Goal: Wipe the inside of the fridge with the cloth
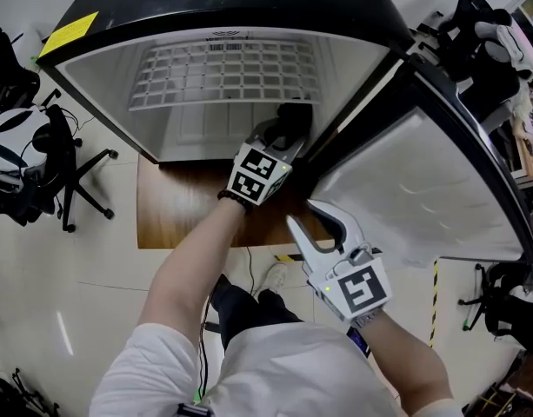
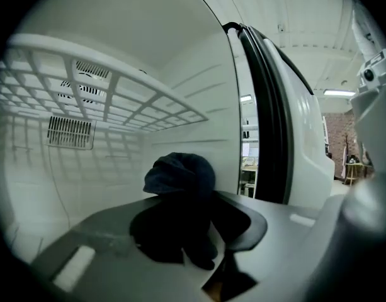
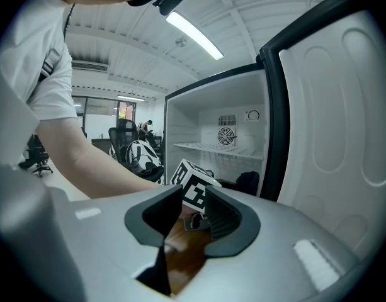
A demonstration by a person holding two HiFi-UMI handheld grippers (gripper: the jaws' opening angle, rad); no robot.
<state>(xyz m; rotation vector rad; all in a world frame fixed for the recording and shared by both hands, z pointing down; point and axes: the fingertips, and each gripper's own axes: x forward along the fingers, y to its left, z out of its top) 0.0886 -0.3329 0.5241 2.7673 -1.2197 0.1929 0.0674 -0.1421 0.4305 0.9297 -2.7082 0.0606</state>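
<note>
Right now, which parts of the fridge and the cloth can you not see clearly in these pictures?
- Whether the cloth touches the fridge floor: left gripper view, hidden by the left gripper body.
- Most of the cloth: head view, hidden behind the left gripper.
- Print on the yellow label: head view, too small.
- Fridge bottom: right gripper view, blocked by the right gripper body.

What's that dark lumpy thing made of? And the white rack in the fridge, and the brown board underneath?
The cloth looks like soft, fuzzy fabric: it bunches and folds. The rack looks like smooth white coated wire, or plastic; hard to tell. The board looks like shiny wood, with grain streaks, maybe veneer.
</note>
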